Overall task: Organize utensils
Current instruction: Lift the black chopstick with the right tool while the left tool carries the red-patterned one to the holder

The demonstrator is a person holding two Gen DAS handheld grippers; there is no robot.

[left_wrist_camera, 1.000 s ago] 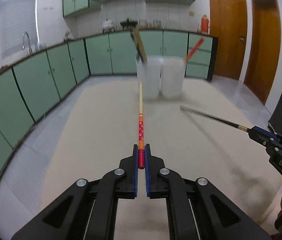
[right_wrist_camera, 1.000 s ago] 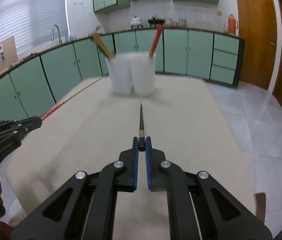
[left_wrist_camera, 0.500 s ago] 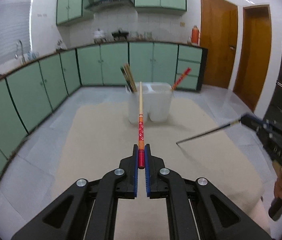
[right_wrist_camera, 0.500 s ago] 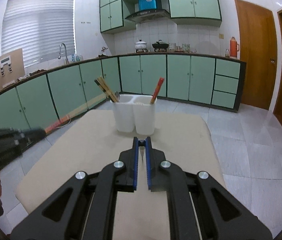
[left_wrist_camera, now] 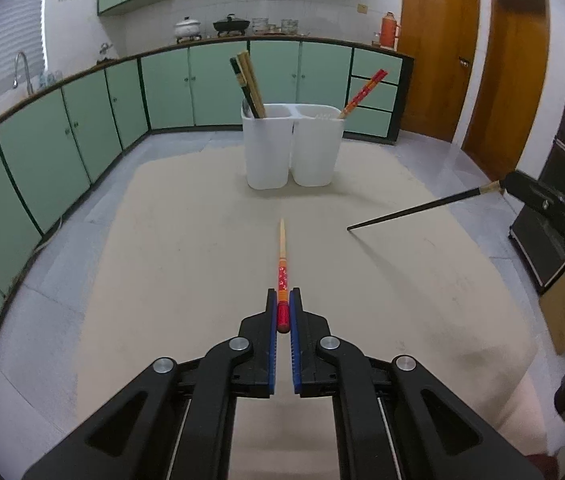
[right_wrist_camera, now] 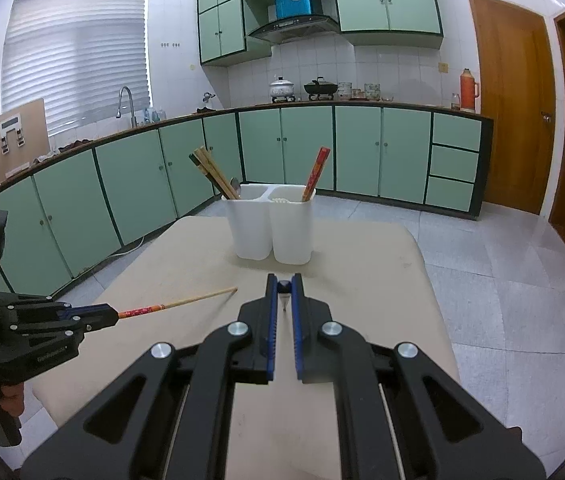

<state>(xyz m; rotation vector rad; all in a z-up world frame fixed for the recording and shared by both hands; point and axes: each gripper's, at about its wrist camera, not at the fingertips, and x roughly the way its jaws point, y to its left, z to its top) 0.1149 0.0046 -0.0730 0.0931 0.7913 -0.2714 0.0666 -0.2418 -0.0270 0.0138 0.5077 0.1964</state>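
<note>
1. Left gripper (left_wrist_camera: 283,308) clamps the red-patterned chopstick (left_wrist_camera: 282,258): slim wooden rod, bare tip pointing to 12 o'clock at the white plastic twin-cup holder (left_wrist_camera: 293,146).
2. Right gripper (right_wrist_camera: 283,287) clamps the black chopstick (left_wrist_camera: 418,211), glossy, tapered, seen end-on there.
3. Both are off the beige matte tabletop (left_wrist_camera: 186,240).

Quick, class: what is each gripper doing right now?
Left gripper: shut on the red-handled chopstick.
Right gripper: shut on the black chopstick.

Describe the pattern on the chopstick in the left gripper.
Red handle end with white flowers, orange bands, plain wood tip; left wrist view.
</note>
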